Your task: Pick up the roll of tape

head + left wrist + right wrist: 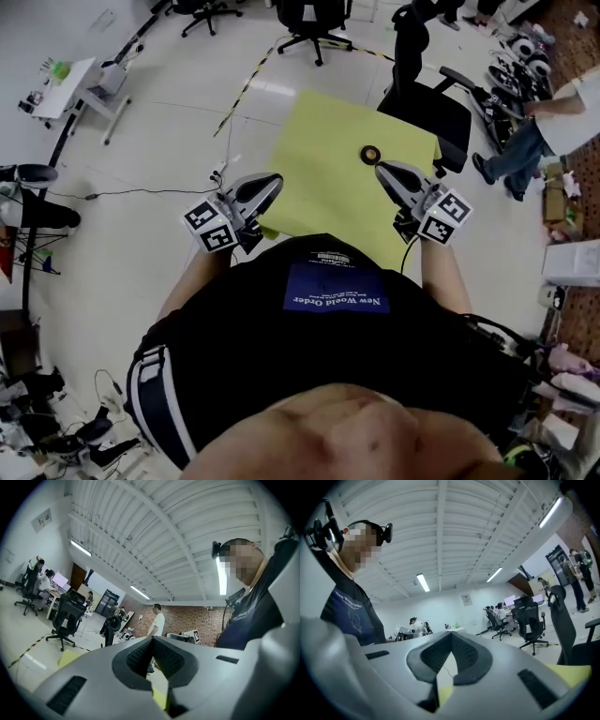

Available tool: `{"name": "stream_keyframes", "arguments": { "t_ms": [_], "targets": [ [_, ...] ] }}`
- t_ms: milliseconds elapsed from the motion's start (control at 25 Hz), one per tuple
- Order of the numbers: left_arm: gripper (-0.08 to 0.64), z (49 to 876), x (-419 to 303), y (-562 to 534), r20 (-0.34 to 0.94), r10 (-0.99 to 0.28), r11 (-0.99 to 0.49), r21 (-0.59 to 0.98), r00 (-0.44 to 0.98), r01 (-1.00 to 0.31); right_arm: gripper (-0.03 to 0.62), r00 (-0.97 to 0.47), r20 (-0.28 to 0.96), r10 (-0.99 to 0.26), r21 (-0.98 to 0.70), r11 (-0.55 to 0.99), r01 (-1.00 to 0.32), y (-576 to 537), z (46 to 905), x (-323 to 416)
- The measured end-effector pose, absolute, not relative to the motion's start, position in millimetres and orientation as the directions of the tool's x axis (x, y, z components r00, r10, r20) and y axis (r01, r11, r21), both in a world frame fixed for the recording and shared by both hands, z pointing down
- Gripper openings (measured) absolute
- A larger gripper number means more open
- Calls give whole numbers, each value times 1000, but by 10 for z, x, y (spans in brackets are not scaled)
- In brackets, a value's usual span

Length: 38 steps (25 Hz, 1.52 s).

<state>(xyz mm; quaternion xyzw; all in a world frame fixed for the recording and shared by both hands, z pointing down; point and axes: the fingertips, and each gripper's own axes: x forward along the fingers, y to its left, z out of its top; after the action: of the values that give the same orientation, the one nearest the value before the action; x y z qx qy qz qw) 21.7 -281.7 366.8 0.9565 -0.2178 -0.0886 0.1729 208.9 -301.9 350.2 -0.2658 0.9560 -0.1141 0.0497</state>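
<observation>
Head view. The roll of tape (371,154), a small dark ring, lies flat on the yellow table top (319,141), towards its far right part. Nothing holds it, and it sits just beyond and a little left of the tip of my right gripper (380,170), apart from it.

My right gripper hangs over the table's right side with its jaws brought together at the tips and nothing between them. In the right gripper view the ribbed pads (464,654) meet at a point, with only floor and a strip of yellow showing below.

My left gripper (277,179) hangs at the table's near left edge, well apart from the tape. Its jaws are likewise closed tip to tip and empty, as the left gripper view confirms (152,640). Each gripper carries its marker cube at the rear.

A black office chair (427,108) stands against the table's far right side. A person (553,117) stands further right, and a yellow-and-black floor line (246,86) runs beyond the table on the left.
</observation>
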Motion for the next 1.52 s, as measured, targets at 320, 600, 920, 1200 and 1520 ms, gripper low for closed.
{"name": "stream_keyframes", "arguments": {
  "t_ms": [320, 600, 920, 1200, 1520],
  "targets": [
    [5, 3841, 437, -3285, -40, -373, -862, 383, 927, -330, -14, -817, -35, -575, -304, 785, -540, -3412, 3764, 2239],
    [5, 3943, 237, -3921, -68, -215, -902, 397, 974, -171, -14, -688, -38, -725, -282, 668, -689, -3768, 3624, 2100],
    [5, 3983, 256, -4367, -75, -100, -923, 379, 992, -64, -14, -579, -18, -815, -251, 564, -787, -3970, 3504, 2133],
    [5, 4060, 494, -4366, -70, -153, -906, 408, 986, -112, -14, -603, -2, -798, -282, 579, -765, -4086, 3664, 2462],
    [5, 4197, 569, -4350, -12, -231, -883, 423, 973, -205, -14, -649, 92, -755, -196, 625, -755, -4337, 3848, 2568]
  ]
}}
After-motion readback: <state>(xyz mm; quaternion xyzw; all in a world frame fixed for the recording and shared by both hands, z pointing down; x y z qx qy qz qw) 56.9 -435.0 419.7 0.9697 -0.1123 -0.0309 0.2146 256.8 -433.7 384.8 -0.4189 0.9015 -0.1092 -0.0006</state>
